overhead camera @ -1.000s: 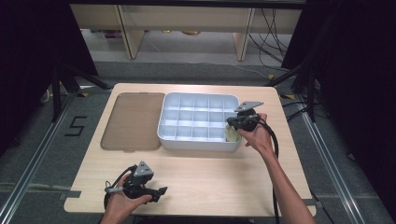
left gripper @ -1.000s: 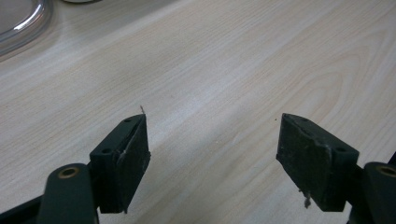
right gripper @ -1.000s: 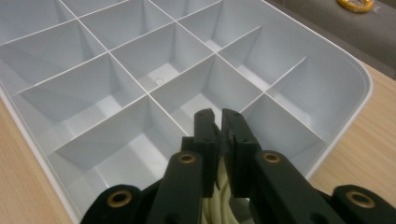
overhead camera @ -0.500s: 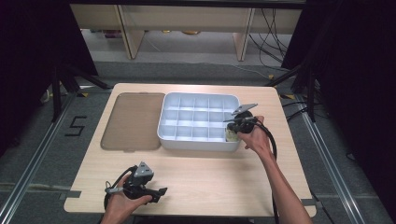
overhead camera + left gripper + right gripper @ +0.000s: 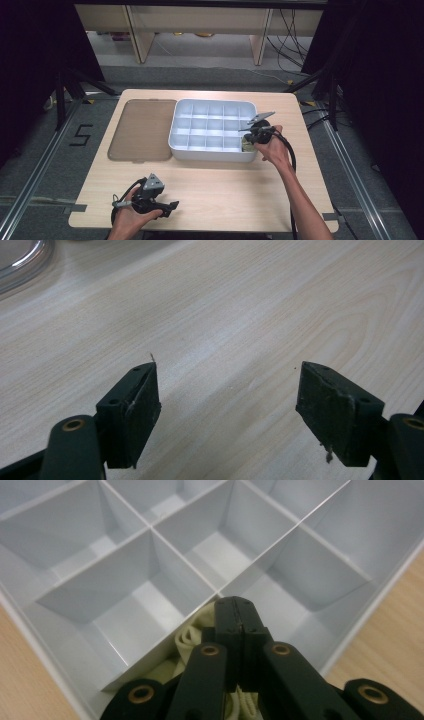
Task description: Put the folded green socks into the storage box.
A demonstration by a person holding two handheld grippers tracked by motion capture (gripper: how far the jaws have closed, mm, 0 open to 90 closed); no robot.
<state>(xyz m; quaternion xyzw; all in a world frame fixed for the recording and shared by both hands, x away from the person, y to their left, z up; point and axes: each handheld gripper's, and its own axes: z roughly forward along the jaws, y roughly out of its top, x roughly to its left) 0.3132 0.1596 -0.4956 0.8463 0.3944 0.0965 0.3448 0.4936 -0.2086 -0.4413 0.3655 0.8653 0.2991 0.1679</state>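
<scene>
The right gripper (image 5: 239, 625) has just pressed its jaws together, and now they are tight, down in the compartment at the near right corner of the white tray (image 5: 210, 151). A pale, soft folded thing (image 5: 192, 636) lies in that same compartment, right under the jaws. It cannot be told whether the jaws pinch it or only touch it. The hand has hardly moved since a second ago. This looks like the start of lifting the soft thing out. The left gripper (image 5: 170, 205) rests near the front left corner of the desk (image 5: 230, 190), its jaws spread wide with nothing between them. The brown lid (image 5: 142, 129) lies flat on the desk beside the tray's left edge.
</scene>
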